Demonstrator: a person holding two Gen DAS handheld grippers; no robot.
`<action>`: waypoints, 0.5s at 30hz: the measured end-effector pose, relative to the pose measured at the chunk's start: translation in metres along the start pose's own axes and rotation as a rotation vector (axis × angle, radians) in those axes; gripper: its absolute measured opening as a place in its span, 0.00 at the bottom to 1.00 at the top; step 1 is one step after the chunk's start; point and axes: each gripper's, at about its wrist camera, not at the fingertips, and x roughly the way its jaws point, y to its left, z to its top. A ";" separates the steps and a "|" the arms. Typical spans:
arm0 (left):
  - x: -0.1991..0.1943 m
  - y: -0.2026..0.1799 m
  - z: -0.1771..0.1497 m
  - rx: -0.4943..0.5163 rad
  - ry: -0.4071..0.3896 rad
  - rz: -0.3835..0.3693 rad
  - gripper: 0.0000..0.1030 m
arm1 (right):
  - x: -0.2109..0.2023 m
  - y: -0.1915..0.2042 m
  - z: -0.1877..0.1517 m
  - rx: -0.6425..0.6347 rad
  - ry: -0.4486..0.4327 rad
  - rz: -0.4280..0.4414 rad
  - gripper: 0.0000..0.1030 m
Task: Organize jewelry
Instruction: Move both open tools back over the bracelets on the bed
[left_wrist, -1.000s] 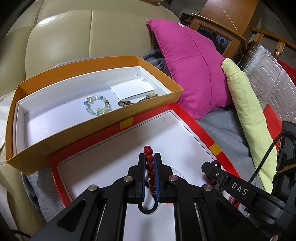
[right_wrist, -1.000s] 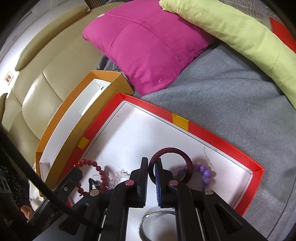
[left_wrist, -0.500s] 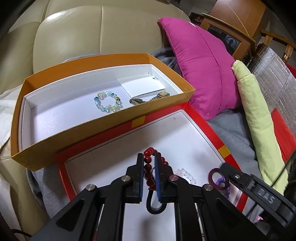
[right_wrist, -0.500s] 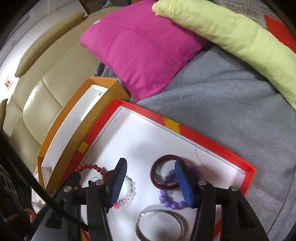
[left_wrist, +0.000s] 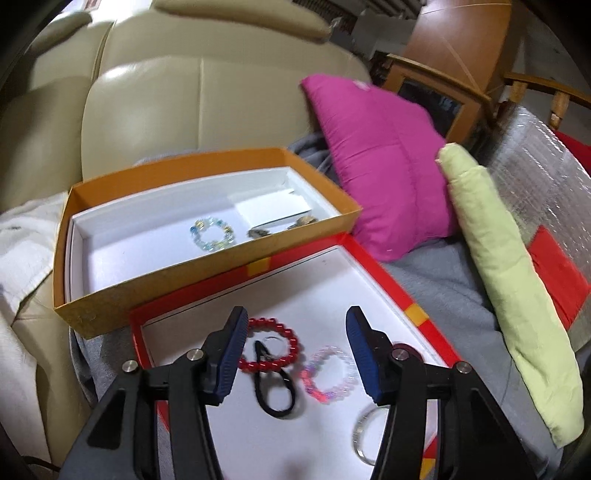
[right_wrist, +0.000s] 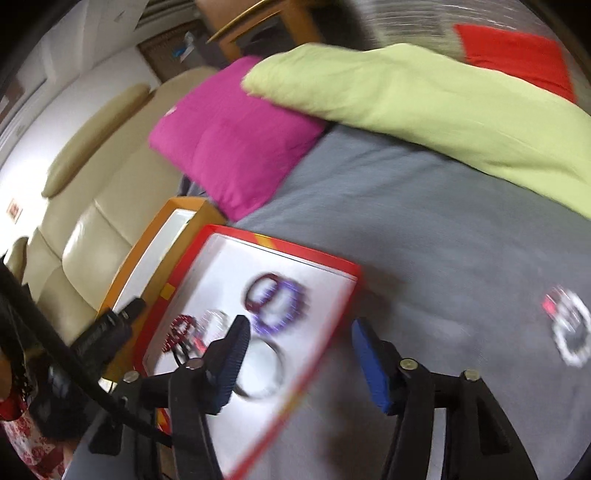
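Orange box wall blocks tray's far side.

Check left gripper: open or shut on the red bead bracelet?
Open. The left gripper has its blue pads spread wide, and the red bead bracelet lies loose on the white floor of the red tray, touching neither pad.

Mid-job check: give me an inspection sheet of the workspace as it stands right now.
Surface: grey blanket over a beige sofa.
Job's things: red tray holds red bead bracelet, black hair tie, pink-clear bracelet, silver bangle; orange box holds pale bead bracelet.
Clutter: white card in the orange box.
Grippers: left gripper open, empty; right gripper open, empty.
Cables: black cable.
Surroundings: magenta pillow, green cloth roll, wooden chair.
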 end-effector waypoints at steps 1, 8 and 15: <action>-0.003 -0.004 -0.002 0.012 -0.010 -0.005 0.54 | -0.007 -0.011 -0.007 0.024 -0.003 -0.009 0.63; -0.034 -0.074 -0.043 0.234 -0.072 -0.098 0.61 | -0.058 -0.099 -0.066 0.238 -0.035 -0.080 0.63; -0.036 -0.149 -0.112 0.569 0.006 -0.221 0.67 | -0.093 -0.158 -0.080 0.326 -0.057 -0.145 0.63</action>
